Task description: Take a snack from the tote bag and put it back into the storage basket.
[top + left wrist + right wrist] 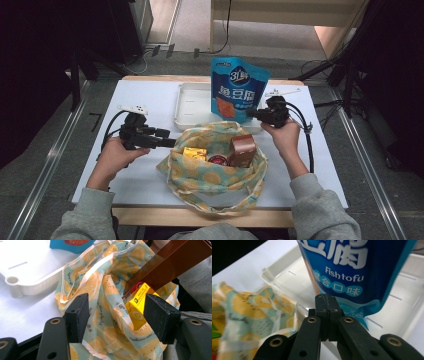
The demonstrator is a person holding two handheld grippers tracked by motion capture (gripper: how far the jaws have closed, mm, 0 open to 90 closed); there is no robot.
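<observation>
While my right tongs (pixel 327 315) sit clenched on the lower edge of the blue fish tofu pouch (pixel 239 90), which stands upright in the white tray (pixel 190 105) at twelve o'clock on the surface (pixel 145 175), my left tongs (pixel 117 317) stand released, their jaws spread either side of the orange-print cloth bag (pixel 200 170). I see that bag lying at six o'clock from the tray, with a yellow box (pixel 138 307) and a brown carton (pixel 243 150) inside it.
</observation>
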